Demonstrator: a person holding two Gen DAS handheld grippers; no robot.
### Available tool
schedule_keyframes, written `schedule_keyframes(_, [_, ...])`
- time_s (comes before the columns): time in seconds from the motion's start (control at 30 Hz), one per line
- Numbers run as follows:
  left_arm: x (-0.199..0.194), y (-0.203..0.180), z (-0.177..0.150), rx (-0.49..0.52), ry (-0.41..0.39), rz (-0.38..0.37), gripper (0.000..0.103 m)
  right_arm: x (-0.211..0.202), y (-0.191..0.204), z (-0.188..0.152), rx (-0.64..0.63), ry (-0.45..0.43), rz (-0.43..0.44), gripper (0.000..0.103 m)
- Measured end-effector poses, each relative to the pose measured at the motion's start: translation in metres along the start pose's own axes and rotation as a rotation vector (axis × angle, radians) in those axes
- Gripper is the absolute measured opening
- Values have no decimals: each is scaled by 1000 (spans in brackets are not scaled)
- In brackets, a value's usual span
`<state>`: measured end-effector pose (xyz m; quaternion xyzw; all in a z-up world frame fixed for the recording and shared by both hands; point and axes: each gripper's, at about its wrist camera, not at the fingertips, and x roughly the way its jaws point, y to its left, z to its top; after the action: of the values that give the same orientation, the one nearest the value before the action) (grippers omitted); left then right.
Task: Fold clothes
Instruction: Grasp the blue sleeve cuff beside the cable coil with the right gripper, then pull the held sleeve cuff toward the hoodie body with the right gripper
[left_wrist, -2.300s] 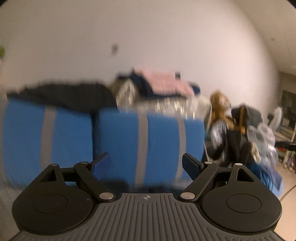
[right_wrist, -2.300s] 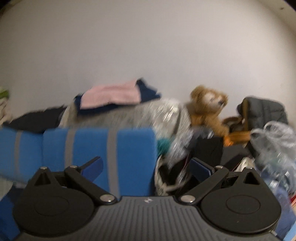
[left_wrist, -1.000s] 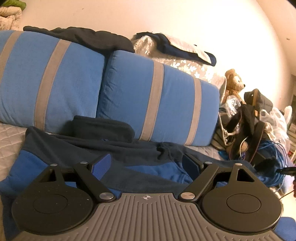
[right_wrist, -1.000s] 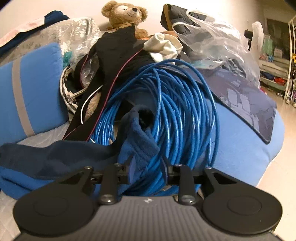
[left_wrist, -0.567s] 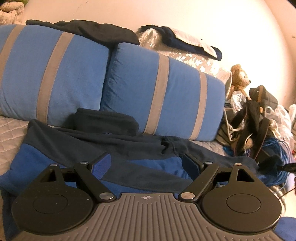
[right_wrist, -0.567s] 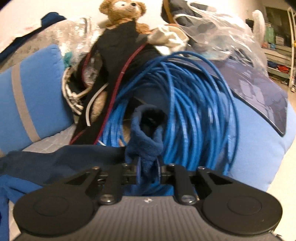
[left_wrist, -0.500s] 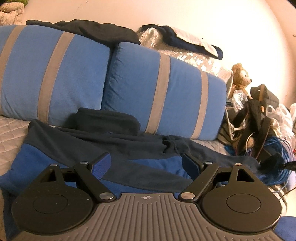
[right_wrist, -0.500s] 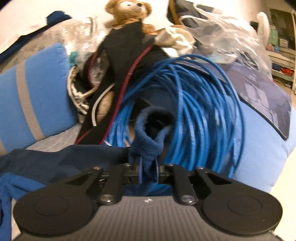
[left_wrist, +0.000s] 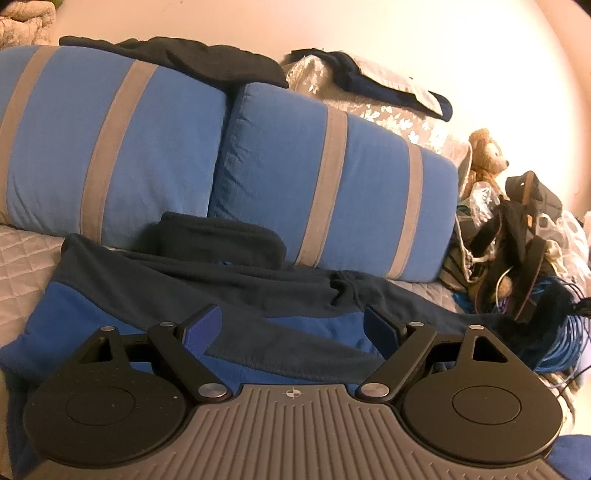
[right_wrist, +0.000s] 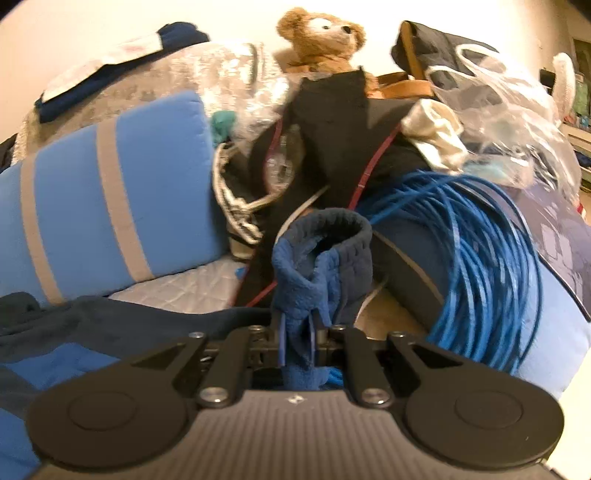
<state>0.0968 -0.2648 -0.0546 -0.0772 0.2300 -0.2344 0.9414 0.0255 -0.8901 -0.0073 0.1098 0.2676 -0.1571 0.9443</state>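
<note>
A navy and blue fleece garment (left_wrist: 229, 306) lies spread across the quilted bed cover, in front of two striped blue pillows. My left gripper (left_wrist: 291, 326) hovers just above its middle, open, with nothing between the fingers. One sleeve runs off to the right. In the right wrist view my right gripper (right_wrist: 297, 341) is shut on that sleeve's cuff (right_wrist: 325, 254), whose ribbed navy opening stands up above the pinched jaws. The rest of the garment (right_wrist: 74, 343) trails to the lower left.
Two blue pillows with grey stripes (left_wrist: 332, 184) lean against the wall, with dark clothes (left_wrist: 184, 61) draped on top. At the right, a coil of blue cable (right_wrist: 480, 266), black straps (right_wrist: 325, 140), a teddy bear (right_wrist: 321, 33) and plastic bags (right_wrist: 509, 110) crowd the bed's end.
My right gripper closed on the sleeve cuff and has lifted it up off the cable coil. The left gripper stayed open, drifting slightly over the garment.
</note>
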Motion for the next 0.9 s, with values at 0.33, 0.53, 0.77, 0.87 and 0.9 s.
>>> schedule_keyframes(0.33, [3,1,-2,1,25,-6,85,-2,62,22,-37,36,87,12])
schedule_keyframes(0.53, [4,0,-3,10,35,-6,85,-2,98,22,-64,71,146,11])
schedule_keyframes(0.77, [4,4,-3,-10,35,-7,85,-1,136,28,-163,99,188,11])
schedule_keyframes(0.87, [4,6,-3,-28,35,-8,85,3,149,30,-188,122,209,11])
schedule_keyframes(0.9, [3,7,-2,-36,31,-10,85,3,153,31,-200,126,214,11])
